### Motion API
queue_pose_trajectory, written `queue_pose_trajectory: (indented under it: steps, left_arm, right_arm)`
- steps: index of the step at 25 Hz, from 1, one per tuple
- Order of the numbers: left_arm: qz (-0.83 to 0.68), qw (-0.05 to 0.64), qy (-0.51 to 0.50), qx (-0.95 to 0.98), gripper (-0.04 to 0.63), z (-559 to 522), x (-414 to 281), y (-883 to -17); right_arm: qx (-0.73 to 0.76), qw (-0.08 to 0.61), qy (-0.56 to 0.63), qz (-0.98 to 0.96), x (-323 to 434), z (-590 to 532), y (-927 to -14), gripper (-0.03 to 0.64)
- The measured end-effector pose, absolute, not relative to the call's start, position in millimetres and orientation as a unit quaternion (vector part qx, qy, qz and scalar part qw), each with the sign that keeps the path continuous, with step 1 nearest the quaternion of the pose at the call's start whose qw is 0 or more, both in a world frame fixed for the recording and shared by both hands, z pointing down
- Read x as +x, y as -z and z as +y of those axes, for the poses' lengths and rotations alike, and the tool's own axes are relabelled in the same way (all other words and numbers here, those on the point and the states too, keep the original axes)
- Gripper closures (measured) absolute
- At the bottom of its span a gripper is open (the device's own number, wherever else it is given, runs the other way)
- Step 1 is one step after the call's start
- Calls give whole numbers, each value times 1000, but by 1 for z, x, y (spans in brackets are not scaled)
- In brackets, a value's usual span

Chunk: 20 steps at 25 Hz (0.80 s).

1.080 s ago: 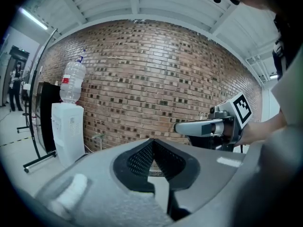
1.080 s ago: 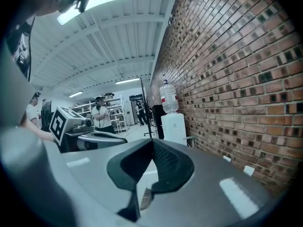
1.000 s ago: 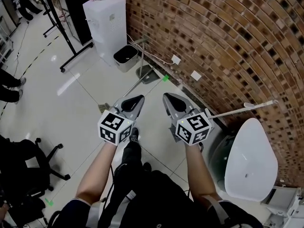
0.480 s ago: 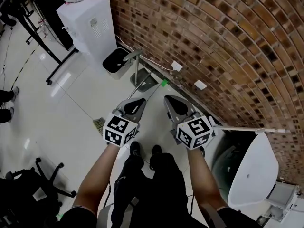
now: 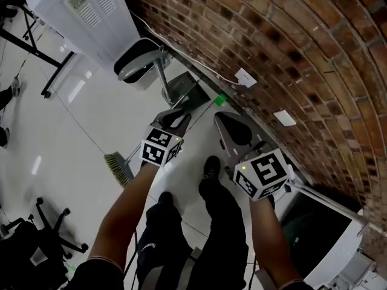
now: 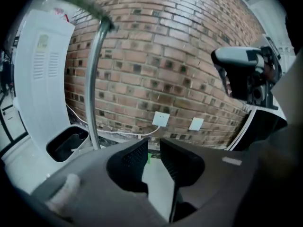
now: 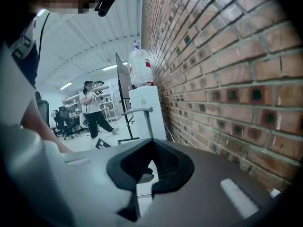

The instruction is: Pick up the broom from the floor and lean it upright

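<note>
The broom [image 5: 119, 169] lies on the white floor; in the head view only its green-bristled head shows, left of my left forearm, and its handle is hidden under the left gripper. My left gripper [image 5: 176, 115] [image 6: 154, 148] hangs low near the brick wall. Its jaws are opening, with a narrow gap and only floor between them. Just to its right, my right gripper [image 5: 225, 118] [image 7: 151, 140] points at the wall base with its tips together and nothing in them. It also shows in the left gripper view as the right gripper [image 6: 246, 74].
An upright-handled dustpan [image 5: 163, 80] [image 6: 94, 79] stands just beyond the left gripper, beside a grey bin [image 5: 136, 62] [image 6: 66, 143] and a white water dispenser [image 5: 84, 11] [image 7: 147, 108]. Green tape [image 5: 221, 98] marks the floor. A white-lidded bin [image 5: 329, 222] stands at the lower right. A person [image 7: 94, 108] stands far off.
Both grippers have dropped toward the floor and moved closer to the wall. The left gripper's jaws have parted from shut. The head view has tilted further down.
</note>
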<state>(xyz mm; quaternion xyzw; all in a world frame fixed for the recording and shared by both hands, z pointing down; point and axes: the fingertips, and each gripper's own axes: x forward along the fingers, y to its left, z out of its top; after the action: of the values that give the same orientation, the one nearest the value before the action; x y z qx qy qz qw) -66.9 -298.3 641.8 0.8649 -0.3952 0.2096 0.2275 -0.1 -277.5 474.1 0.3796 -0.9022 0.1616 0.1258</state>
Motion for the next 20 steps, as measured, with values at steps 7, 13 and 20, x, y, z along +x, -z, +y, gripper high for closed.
queue_pose_trajectory:
  steps: [7,13,20]
  left_arm:
    - [-414,217,-263,844,448,-371,-46,-815]
    - [-428,202,-292,831,421,-416,-41,-907]
    - [-423,191,-338,818,400,-445,-38,-971]
  right_arm:
    - [354,130,-130,-917,22,-337,-587,612]
    - [345,137,-127,-920,31,-367,-668,612]
    - [345,130,-129,-921,31,-388,-719,612]
